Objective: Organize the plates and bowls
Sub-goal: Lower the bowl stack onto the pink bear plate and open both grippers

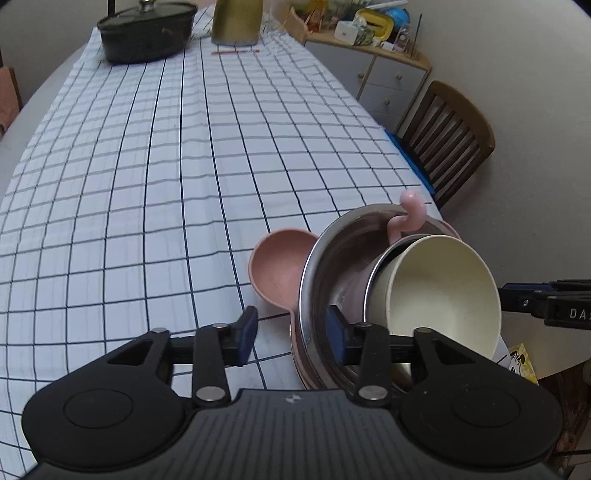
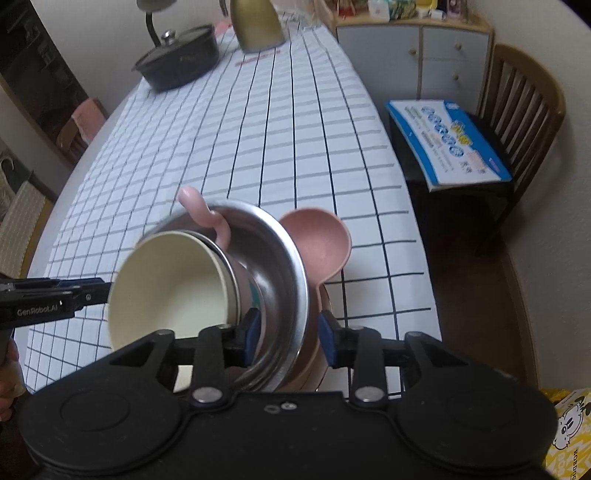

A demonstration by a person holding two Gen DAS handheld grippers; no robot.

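A nested stack stands tilted at the table's near edge: a steel bowl (image 1: 325, 266) (image 2: 275, 266) holds a pink cup with a curled handle (image 1: 408, 218) (image 2: 207, 218) and a cream bowl (image 1: 439, 291) (image 2: 166, 284). A pink ear-shaped plate (image 1: 277, 266) (image 2: 317, 240) lies under them. My left gripper (image 1: 291, 332) is open, its fingers on either side of the steel bowl's rim. My right gripper (image 2: 290, 332) is open, also straddling the steel rim from the other side. Each gripper shows at the edge of the other's view (image 1: 546, 299) (image 2: 55, 295).
The checked tablecloth (image 1: 166, 166) (image 2: 258, 129) covers the table. A black lidded pot (image 1: 147, 31) (image 2: 177, 59) and a gold vessel (image 1: 236, 20) (image 2: 258, 24) stand at the far end. A wooden chair (image 1: 447, 136) (image 2: 517, 122) with a blue box (image 2: 447, 140) and a cabinet (image 2: 413, 55) stand to the right.
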